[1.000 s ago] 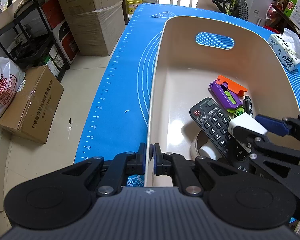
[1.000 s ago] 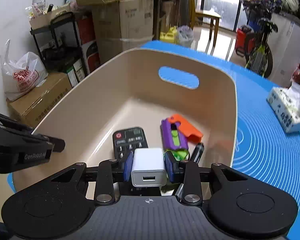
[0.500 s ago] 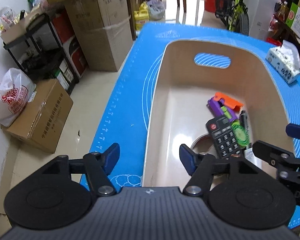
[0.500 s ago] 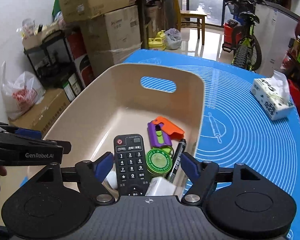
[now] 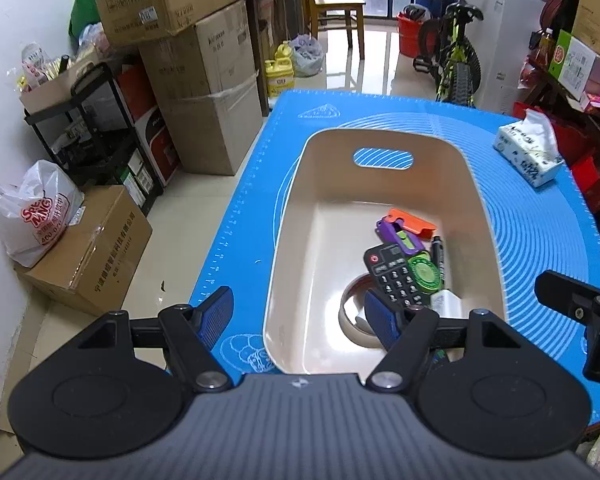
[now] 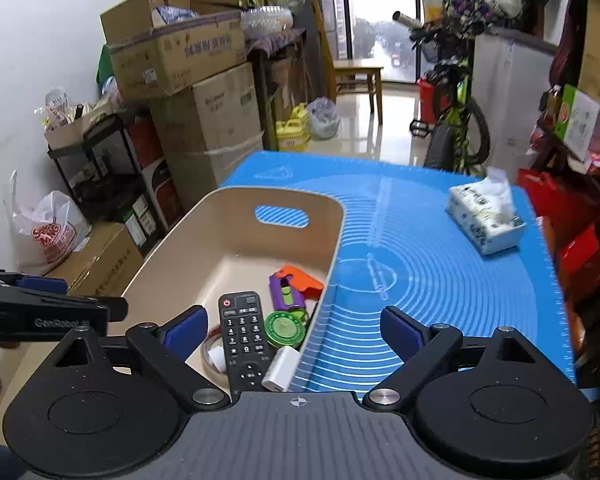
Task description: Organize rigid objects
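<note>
Both wrist views down onto bin (image 5: 476, 184)

Black grippers, blue-padded fingers (image 5: 217, 313), silver screws, "GenRobot.AI" lettering.

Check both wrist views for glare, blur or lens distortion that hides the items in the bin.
Left wrist: strong fisheye bending at the edges, a soft sheen on the bin floor, and the remote is sharp. Right wrist: same curvature, bright window washed out, tissue pack slightly soft, white charger clear.
</note>
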A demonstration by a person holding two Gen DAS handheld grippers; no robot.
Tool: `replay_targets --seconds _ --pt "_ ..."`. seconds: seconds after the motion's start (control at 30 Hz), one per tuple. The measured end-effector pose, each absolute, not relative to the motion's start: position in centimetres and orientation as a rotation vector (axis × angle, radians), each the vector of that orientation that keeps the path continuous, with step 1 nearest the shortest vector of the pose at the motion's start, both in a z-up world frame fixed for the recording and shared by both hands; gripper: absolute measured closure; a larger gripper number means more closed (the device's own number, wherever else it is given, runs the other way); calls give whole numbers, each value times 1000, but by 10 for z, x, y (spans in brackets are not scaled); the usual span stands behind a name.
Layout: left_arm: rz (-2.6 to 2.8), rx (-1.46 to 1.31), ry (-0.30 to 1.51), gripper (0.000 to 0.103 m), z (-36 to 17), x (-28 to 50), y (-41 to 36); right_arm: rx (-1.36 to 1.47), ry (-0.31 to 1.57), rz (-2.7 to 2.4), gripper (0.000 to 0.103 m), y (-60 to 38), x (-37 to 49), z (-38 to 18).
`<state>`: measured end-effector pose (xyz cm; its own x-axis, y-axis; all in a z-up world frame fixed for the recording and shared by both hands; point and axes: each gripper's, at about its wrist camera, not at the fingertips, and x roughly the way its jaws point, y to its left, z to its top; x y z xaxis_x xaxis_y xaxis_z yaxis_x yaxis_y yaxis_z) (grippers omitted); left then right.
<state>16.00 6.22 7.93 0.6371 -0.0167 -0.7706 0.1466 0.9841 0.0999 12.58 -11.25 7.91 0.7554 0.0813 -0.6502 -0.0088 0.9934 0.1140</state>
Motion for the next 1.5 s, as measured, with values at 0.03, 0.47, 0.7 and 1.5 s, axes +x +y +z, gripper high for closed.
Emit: replay_targets --seconds 0.03,0.47,0.7,1.5 --pt "-95 160 873 30 82 155 61 104 712 44 10 -113 121 82" --pt "-115 187 851 30 100 85 45 136 662 37 10 -111 36 115" --pt "-114 196 822 30 107 48 44 141 641 22 10 -115 -4 122" --pt "-167 237 825 30 87 -27 24 165 695 -24 10 -123 -78 111"
